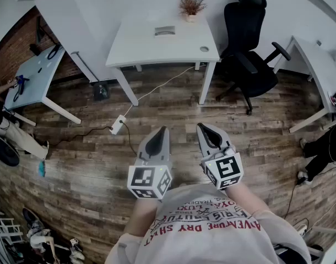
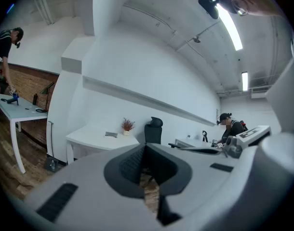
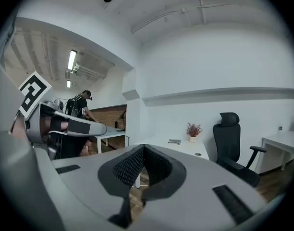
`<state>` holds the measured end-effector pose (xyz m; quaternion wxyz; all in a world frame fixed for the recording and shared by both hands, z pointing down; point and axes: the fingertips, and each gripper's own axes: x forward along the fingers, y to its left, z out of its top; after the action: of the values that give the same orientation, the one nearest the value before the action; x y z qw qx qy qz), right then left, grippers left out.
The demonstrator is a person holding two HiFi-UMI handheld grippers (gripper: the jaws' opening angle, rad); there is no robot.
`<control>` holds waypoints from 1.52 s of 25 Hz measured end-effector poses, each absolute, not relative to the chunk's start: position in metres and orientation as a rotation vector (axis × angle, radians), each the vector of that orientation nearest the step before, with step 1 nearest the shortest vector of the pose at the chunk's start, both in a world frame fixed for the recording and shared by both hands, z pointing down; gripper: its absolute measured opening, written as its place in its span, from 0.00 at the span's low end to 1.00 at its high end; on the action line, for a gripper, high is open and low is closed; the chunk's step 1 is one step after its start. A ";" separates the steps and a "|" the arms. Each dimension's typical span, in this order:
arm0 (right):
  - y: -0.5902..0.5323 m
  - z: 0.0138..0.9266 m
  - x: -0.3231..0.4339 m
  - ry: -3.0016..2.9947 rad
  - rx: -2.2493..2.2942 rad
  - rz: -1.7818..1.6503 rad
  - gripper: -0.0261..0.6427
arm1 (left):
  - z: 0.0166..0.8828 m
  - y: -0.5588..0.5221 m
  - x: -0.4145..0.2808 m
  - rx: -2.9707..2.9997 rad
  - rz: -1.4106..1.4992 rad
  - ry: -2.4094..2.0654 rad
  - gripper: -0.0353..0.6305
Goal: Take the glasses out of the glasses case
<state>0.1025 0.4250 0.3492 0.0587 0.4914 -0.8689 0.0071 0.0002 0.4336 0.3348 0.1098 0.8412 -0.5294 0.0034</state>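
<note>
The person holds both grippers close to the chest, side by side and roughly level, aimed at a white table (image 1: 136, 47) that stands well apart across the wooden floor (image 1: 85, 147). The left gripper (image 1: 161, 131) has its 2 jaws pressed together with nothing between them, and its own view shows the tips meeting. The right gripper (image 1: 202, 126) is likewise clenched and empty. A flat grey object on the tabletop, probably the glasses case (image 1: 164, 31) though it is too small to be sure, lies near the far edge, just beside a potted plant (image 1: 191, 7). It looks closed, and neither gripper touches it. A black office chair (image 1: 248, 43) stands to the right of the table.
</note>
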 end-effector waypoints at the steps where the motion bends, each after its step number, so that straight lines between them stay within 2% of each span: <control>1: 0.424 0.349 0.100 -2.630 1.490 0.021 0.06 | 0.335 0.433 -0.003 2.473 0.010 -1.555 0.06; 22: 0.385 0.359 0.066 -2.611 1.497 0.100 0.06 | 0.355 0.401 -0.078 2.333 -0.041 -1.642 0.06; 29: 0.317 0.367 0.065 -2.603 1.451 0.132 0.06 | 0.362 0.349 -0.088 2.260 -0.041 -1.711 0.06; 38: 0.172 0.358 0.073 -2.660 1.390 0.183 0.06 | 0.356 0.229 -0.096 2.151 -0.030 -1.813 0.06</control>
<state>0.0726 0.1716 0.3576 0.0674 0.4611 -0.8827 0.0606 -0.0961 0.2285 0.3563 0.1636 0.7542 -0.6358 -0.0107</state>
